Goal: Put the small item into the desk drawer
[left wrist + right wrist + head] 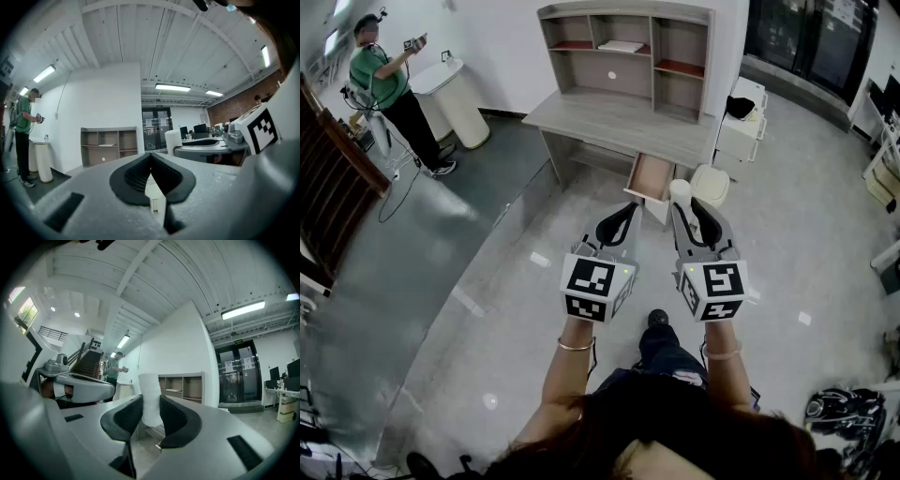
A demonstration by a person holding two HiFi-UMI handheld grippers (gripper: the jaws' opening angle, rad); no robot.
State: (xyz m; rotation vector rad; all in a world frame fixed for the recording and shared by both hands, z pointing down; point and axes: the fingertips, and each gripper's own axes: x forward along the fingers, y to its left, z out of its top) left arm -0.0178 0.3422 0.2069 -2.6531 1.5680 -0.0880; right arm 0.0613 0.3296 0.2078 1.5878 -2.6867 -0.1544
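Observation:
A small white cylinder stands upright between the pads of my right gripper, which is shut on it. In the right gripper view the same cylinder fills the gap in the right gripper. My left gripper is held alongside, shut with nothing in it; its pads meet at the tip of the left gripper. Ahead stands a grey desk with a shelf unit on top. Its drawer is pulled open, just beyond the grippers.
A person in a green top stands at the far left beside a white pedestal. A white cabinet and a round white bin sit right of the desk. Dark stairs run along the left.

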